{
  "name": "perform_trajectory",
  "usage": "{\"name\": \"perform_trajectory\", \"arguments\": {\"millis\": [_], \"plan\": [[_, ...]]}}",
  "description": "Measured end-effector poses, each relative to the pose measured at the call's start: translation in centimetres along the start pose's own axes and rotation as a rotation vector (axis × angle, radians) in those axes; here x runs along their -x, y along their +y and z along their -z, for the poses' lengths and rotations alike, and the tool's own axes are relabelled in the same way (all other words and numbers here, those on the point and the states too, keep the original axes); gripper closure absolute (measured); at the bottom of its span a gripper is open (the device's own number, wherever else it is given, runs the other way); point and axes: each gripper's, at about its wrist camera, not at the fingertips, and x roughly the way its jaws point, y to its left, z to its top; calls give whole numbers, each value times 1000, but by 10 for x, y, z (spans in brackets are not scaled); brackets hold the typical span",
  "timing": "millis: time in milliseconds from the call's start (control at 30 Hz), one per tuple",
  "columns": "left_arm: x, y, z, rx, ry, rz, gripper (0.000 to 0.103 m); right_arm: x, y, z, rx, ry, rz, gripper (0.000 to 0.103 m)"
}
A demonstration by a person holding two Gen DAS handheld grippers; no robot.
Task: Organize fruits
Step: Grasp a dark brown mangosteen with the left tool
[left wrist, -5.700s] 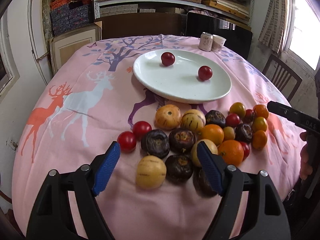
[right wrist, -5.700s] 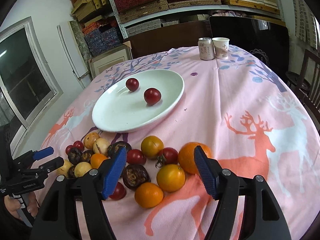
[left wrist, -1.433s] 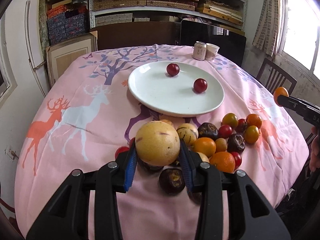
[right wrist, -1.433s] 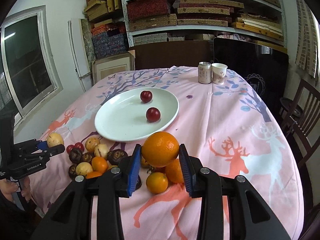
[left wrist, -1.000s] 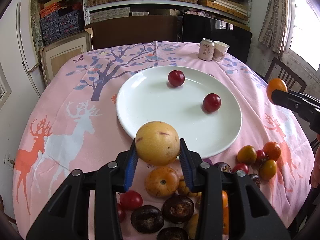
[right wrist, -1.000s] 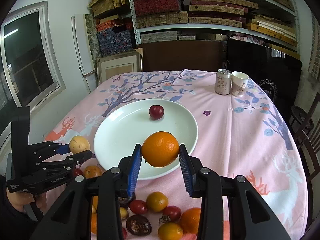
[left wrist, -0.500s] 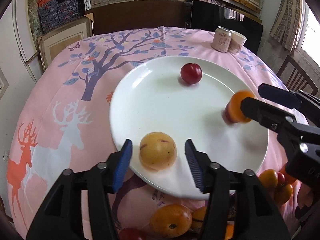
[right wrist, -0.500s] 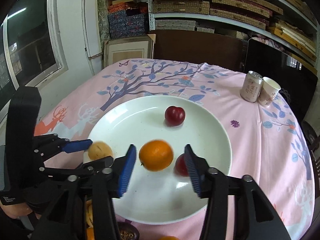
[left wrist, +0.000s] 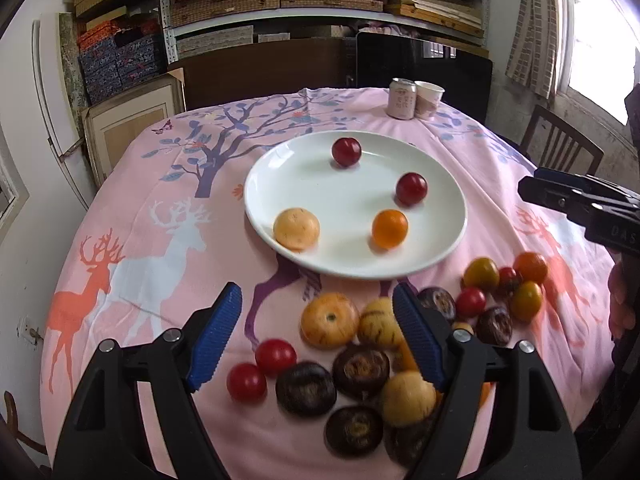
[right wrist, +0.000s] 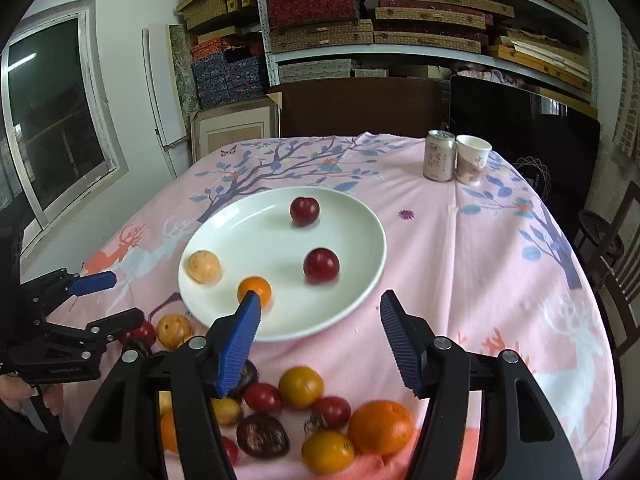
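The blue fingers of the left gripper are seen apart and opening, with nothing clamped between them; only cloth and loose fruit lie below the gap. The fingers of the right gripper are likewise apart and opening, and nothing is held; their left tip overlaps the orange in the right wrist view, though contact cannot be told.

Beyond the fingers a white plate is set on the pink table. Four fruits are carried by it: a yellow fruit at about 8 o'clock near the rim, the orange at about 5 o'clock, one red plum at about 3 o'clock and another red plum at 12 o'clock, all apart from each other.

At 6 o'clock from the plate a heap of loose fruit is spread on the cloth, mixed red, orange, yellow and dark. A can and a paper cup are stood touching at the far edge, at about 1 o'clock
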Motion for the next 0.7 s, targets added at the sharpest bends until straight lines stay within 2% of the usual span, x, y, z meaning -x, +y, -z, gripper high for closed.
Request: {"name": "perform_trajectory", "arguments": {"millis": [233, 333, 433, 467, 533, 600, 700], "plan": [[27, -23, 64, -44, 48, 71, 28, 20, -19, 60, -67, 43, 12, 40], [34, -33, 82, -41, 59, 102, 28, 26, -19, 78, -75, 56, 9, 40], [34, -47, 94, -61, 60, 96, 28, 32, -18, 89, -83, 62, 3, 40], [32, -51, 96, -70, 66, 91, 29, 33, -18, 92, -85, 62, 4, 40], [28, -58, 100, -78, 79, 90, 41, 37, -18, 96, -90, 60, 2, 40], [25, -62, 100, -72, 83, 93, 48, 42, -17, 99, -87, 55, 4, 40], [19, -65, 99, -68, 77, 86, 51, 48, -19, 103, -90, 51, 14, 40]]}}
